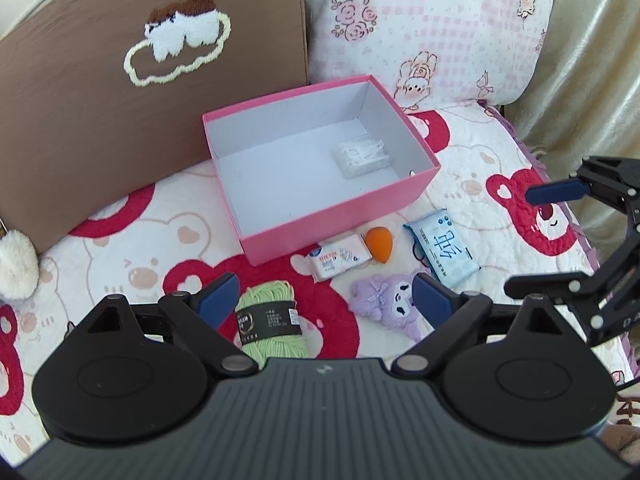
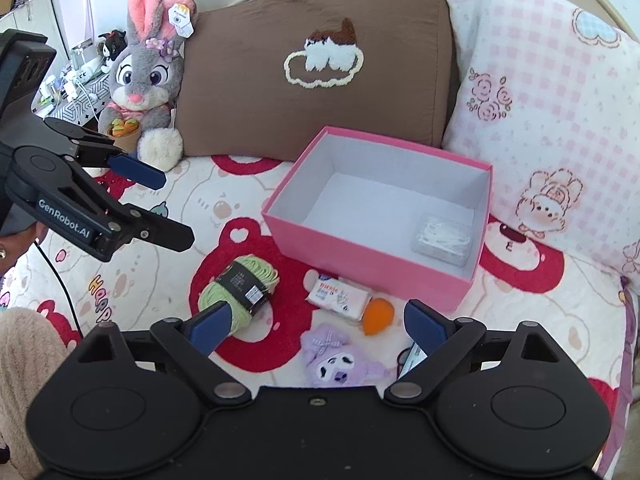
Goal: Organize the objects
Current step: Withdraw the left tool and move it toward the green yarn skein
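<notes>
An open pink box (image 1: 340, 216) (image 2: 360, 264) sits on the bear-print bedspread with a clear packet (image 1: 362, 156) (image 2: 442, 240) in its right corner. In front of it lie a green yarn ball (image 1: 272, 320) (image 2: 240, 288), a white tissue pack (image 1: 338, 258) (image 2: 338, 294), an orange sponge (image 1: 378, 242) (image 2: 378, 314), a purple plush (image 1: 384, 304) (image 2: 340, 356) and a blue wipes pack (image 1: 442, 250). My left gripper (image 1: 325, 286) (image 2: 174, 210) hovers open above the yarn and plush, holding nothing. My right gripper (image 2: 317, 312) (image 1: 522, 240) is open too and empty, over the plush and sponge.
A brown cushion (image 2: 312, 80) and a pink checked pillow (image 2: 540, 120) lean behind the box. A grey bunny plush (image 2: 144, 80) sits at the far left. A beige curtain (image 1: 592, 80) borders the bed's right edge. A fuzzy beige sleeve (image 2: 24, 344) shows low left.
</notes>
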Motion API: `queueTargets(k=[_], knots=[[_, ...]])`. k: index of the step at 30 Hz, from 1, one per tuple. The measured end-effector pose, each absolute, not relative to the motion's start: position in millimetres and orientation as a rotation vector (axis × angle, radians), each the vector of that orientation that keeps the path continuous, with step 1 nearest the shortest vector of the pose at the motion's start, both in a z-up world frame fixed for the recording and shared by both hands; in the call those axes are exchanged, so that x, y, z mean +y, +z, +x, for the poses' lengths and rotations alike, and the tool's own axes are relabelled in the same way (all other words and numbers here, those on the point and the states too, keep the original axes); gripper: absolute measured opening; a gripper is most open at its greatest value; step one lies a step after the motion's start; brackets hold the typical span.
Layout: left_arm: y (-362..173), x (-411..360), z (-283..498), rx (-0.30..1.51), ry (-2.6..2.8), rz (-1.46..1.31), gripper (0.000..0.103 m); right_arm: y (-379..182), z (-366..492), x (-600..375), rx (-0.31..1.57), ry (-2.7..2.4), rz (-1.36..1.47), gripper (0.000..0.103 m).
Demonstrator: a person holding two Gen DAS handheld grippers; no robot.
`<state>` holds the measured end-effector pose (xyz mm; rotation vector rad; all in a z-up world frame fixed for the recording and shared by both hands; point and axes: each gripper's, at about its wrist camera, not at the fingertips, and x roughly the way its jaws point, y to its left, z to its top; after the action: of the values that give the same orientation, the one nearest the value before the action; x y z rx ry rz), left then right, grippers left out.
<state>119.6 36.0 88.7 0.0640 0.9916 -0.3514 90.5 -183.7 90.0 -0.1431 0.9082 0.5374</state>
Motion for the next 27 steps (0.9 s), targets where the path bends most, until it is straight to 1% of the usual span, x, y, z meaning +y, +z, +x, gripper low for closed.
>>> queueTargets(k=[4,11,27], knots=[[80.6,42.3,112.6,0.991,-0.355,0.04,0.096,82.9,80.3,-178.2,0.937,0.565,-0.123,0.096],[63.1,49.7,100.9,0.981,-0.377,-0.018,0.097,69.6,68.6,-167.3,0.963,0.606,-0.099,0.096],[10.5,59.4,92.1,1.035,-0.38,-0.077,0.097,39.3,62.6,-116.3,0.931,0.748,-0.158,0.095]])
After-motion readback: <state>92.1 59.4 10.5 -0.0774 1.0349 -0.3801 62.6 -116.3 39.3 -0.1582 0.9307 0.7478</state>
